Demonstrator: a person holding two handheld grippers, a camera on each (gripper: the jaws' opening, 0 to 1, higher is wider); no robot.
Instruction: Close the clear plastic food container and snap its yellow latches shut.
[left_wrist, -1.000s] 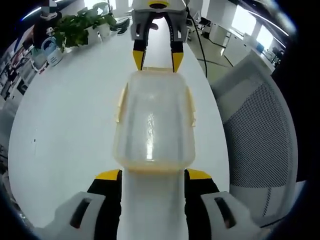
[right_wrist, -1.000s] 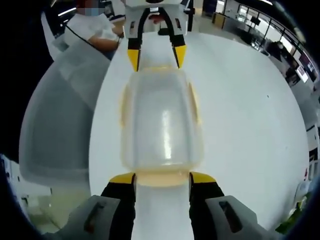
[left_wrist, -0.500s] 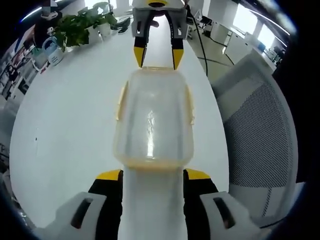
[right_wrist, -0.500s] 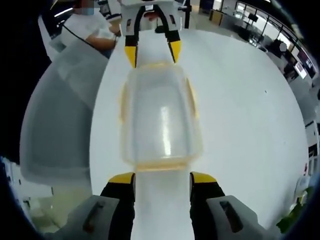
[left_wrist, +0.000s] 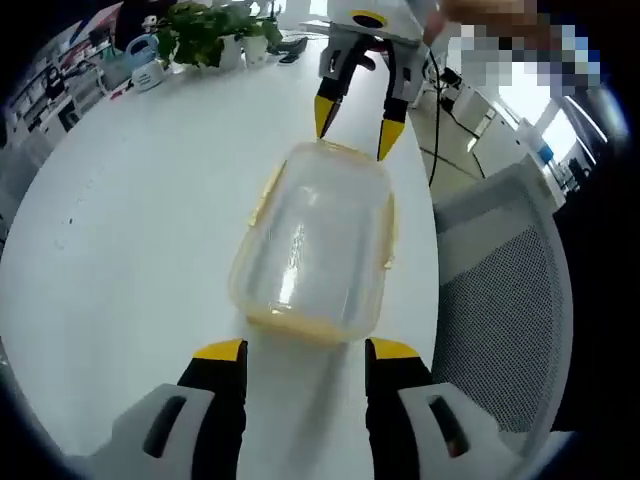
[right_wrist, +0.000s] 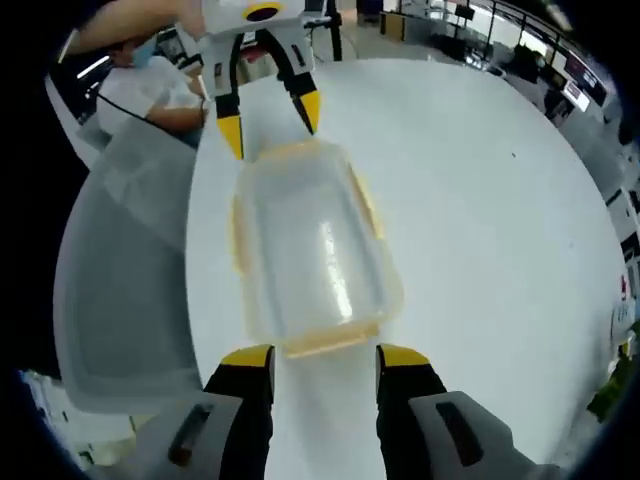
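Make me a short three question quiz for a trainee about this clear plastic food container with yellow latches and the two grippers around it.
1. True or false: the clear plastic food container with yellow latches sits on the white table with its lid already on.
2. Multiple choice: how do the left gripper and the right gripper stand to the container? A) both clamp its side latches B) each sits open at one short end, facing the other C) one lifts it off the table.
3. Fill in: beside the table, in the left gripper view, stands a white mesh-backed ____.

Key: 1 true; 2 B; 3 chair.
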